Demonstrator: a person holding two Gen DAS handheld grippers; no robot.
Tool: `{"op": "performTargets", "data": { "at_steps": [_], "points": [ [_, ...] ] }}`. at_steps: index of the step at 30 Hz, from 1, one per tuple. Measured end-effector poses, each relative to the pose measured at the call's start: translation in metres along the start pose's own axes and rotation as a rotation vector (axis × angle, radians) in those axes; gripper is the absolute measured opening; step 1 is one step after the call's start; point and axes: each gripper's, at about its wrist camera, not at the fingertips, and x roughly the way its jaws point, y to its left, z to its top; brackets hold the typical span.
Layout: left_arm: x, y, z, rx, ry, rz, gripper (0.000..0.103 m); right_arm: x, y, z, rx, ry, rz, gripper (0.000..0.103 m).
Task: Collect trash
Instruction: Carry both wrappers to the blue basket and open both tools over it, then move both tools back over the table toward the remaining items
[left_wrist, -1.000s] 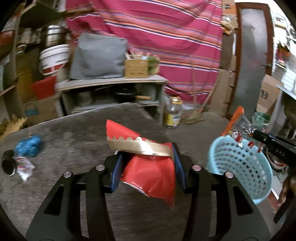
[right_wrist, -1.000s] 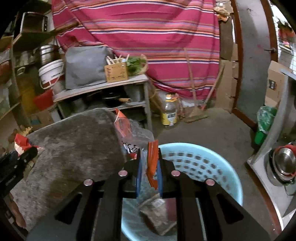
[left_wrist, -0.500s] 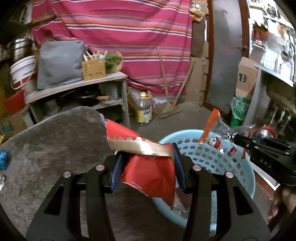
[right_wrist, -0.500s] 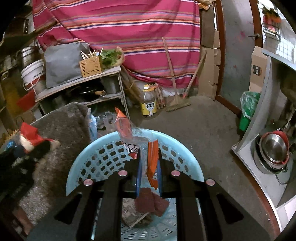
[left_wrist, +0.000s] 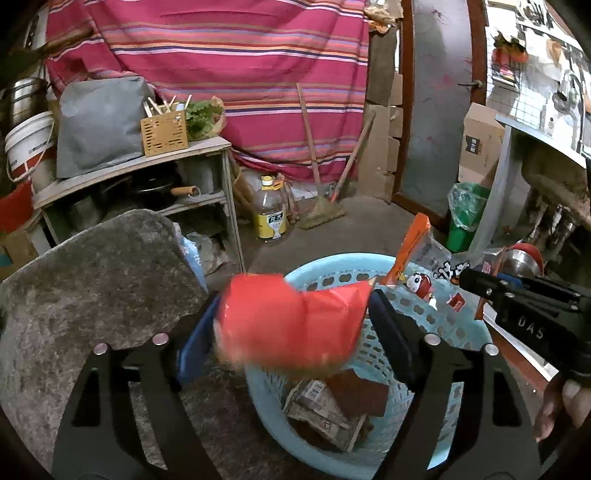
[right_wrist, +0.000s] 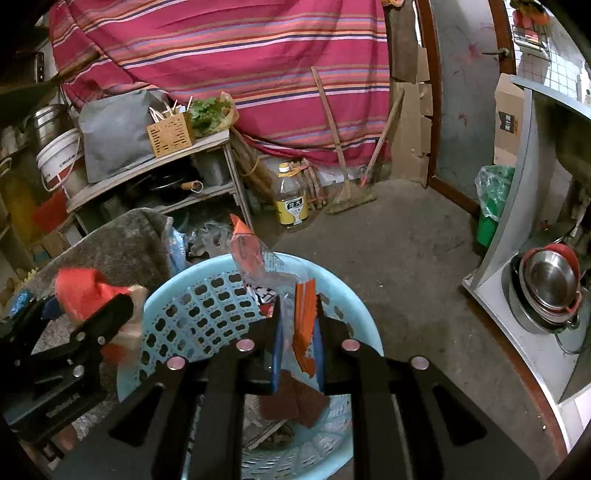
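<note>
Reading "DAS" in pale letters on its black body, the right gripper (left_wrist: 467, 282) stays clenched on a clear-and-orange snack wrapper (left_wrist: 417, 258) printed with a cartoon face, above the blue basket (left_wrist: 458, 332). The left gripper (left_wrist: 291, 321) has just been opening, its pads apart from the blurred red wrapper (left_wrist: 295, 325) between them over the basket's near rim. Trash inside the basket is partly hidden.
</note>
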Motion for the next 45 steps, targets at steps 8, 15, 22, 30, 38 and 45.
{"op": "performTargets", "data": {
  "at_steps": [8, 15, 22, 30, 38, 45],
  "points": [
    [-0.021, 0.024, -0.002, -0.021, -0.025, 0.042, 0.092, 0.002, 0.009, 0.001, -0.011, 0.008, 0.002, 0.015],
    [-0.042, 0.06, -0.008, -0.043, -0.045, 0.107, 0.096, 0.006, 0.029, 0.001, -0.03, 0.021, -0.008, 0.02],
    [-0.063, 0.108, -0.017, -0.081, -0.056, 0.182, 0.097, 0.014, 0.058, -0.001, -0.097, 0.035, -0.073, 0.074],
    [-0.098, 0.191, -0.042, -0.142, -0.051, 0.312, 0.097, 0.01, 0.127, -0.001, -0.171, -0.03, -0.02, 0.094],
    [-0.132, 0.296, -0.07, -0.248, -0.037, 0.451, 0.097, 0.022, 0.207, -0.011, -0.224, -0.005, 0.102, 0.095],
    [-0.161, 0.376, -0.097, -0.342, -0.013, 0.576, 0.097, 0.031, 0.268, -0.025, -0.291, 0.015, 0.15, 0.096]
  ]
}}
